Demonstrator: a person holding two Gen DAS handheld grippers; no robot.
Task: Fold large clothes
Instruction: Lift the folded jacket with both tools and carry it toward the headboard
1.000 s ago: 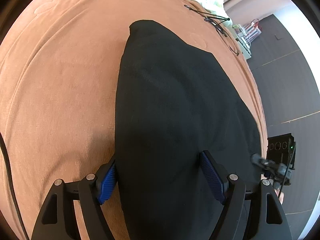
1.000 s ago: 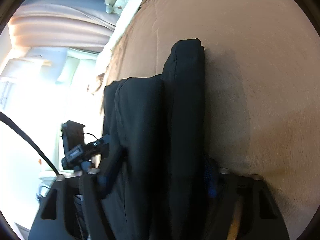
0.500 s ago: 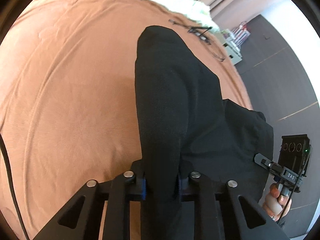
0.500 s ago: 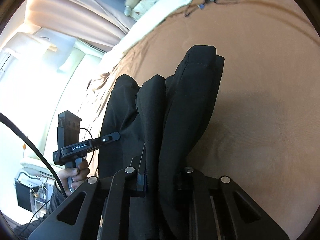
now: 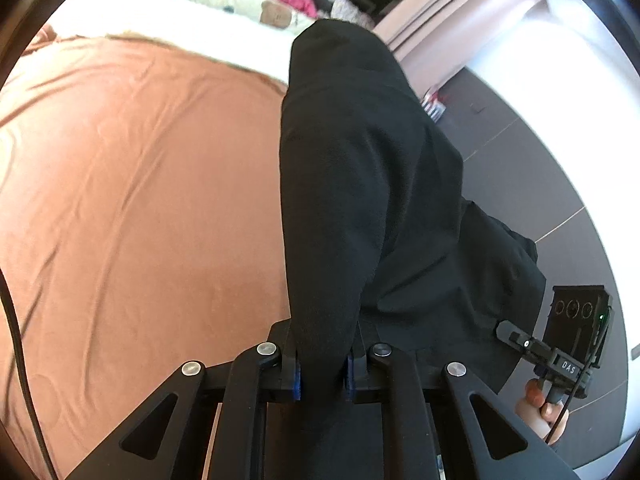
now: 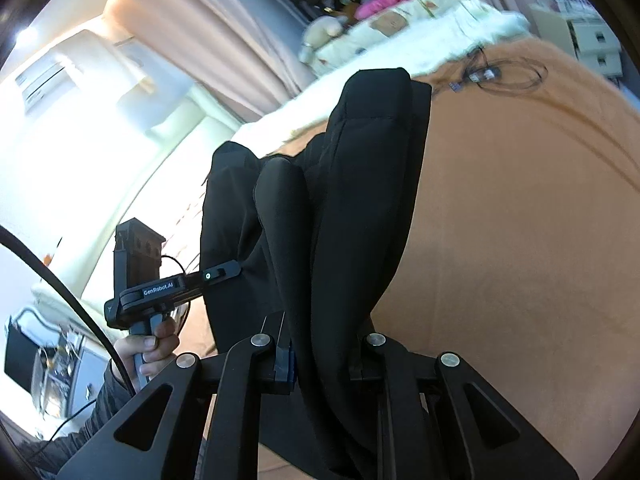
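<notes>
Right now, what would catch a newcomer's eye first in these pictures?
A big black garment, pinched in the left gripper, whose jaws are closing on it, and clamped in the right gripper. Beneath it spreads an orange-brown bedspread, with tangled cables at its far edge.

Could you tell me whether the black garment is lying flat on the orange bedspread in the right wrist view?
No, the black garment hangs bunched in folds from the right gripper, lifted above the orange bedspread.

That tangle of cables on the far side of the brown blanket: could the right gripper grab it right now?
Probably not. The right gripper is already shut on the black garment, and the cables lie well beyond it across the blanket.
</notes>
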